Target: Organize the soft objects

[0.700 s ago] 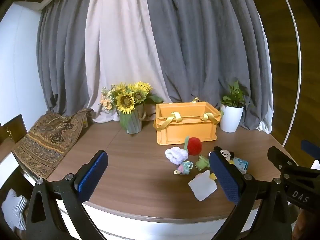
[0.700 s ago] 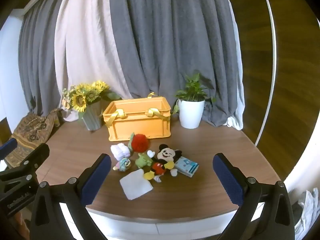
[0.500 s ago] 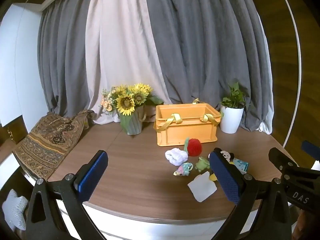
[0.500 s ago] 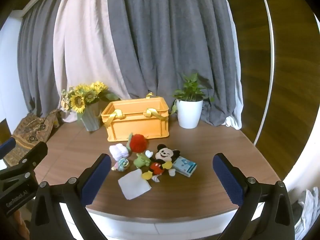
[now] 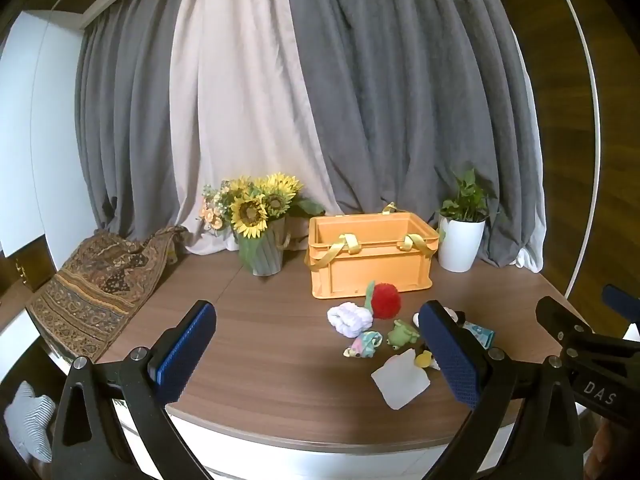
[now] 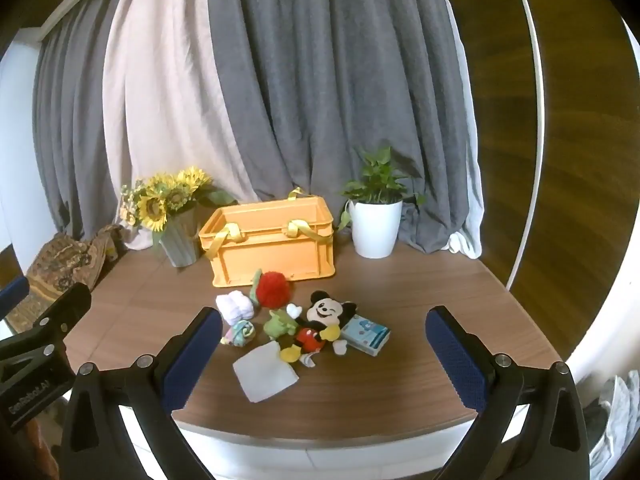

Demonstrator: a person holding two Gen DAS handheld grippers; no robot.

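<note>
An orange crate [image 6: 276,240] with yellow straps stands at the back of the round wooden table [image 6: 420,300]; it also shows in the left wrist view [image 5: 370,256]. In front of it lie soft things: a red pom-pom flower [image 6: 274,290], a white knitted bundle [image 6: 235,307], a small pastel toy [image 6: 240,333], a green frog toy [image 6: 278,326], a Mickey Mouse plush [image 6: 320,326], a white cloth [image 6: 265,376] and a blue tissue pack [image 6: 366,335]. My right gripper [image 6: 324,354] is open and empty, near the table's front edge. My left gripper [image 5: 316,350] is open and empty, left of the pile.
A vase of sunflowers [image 5: 260,232] stands left of the crate and a white potted plant [image 6: 376,216] to its right. A patterned brown cloth [image 5: 96,292] drapes over the table's left edge. Grey and white curtains hang behind.
Both grippers have drawn back and tilted up slightly, so the table and its objects sit a little lower in view. Nothing on the table has moved.
</note>
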